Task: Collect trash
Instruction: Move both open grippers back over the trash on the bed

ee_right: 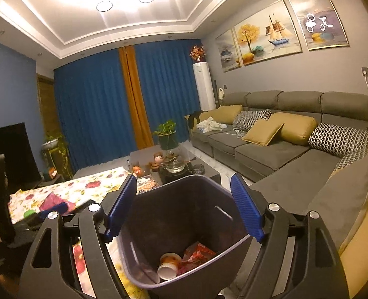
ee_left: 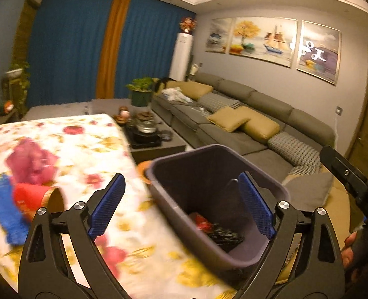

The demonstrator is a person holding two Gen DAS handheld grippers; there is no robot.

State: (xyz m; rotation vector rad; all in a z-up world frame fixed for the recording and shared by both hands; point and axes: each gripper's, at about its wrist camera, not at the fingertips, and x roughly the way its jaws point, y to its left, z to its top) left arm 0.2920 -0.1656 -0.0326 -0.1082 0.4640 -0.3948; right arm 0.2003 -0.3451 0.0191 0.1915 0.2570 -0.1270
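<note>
Between my right gripper's (ee_right: 184, 205) wide, empty jaws stands the dark bin (ee_right: 184, 281), mouth tipped toward me, holding a paper cup (ee_right: 169, 265) on its side and red wrappers (ee_right: 196, 255). My left gripper (ee_left: 184, 205), jaws also spread with nothing in them, straddles the bin's rim and the floral table (ee_left: 89, 134), where blurred purple, red and blue trash (ee_left: 31, 162) lies. Beyond sits a grey sofa (ee_right: 271, 154).
</note>
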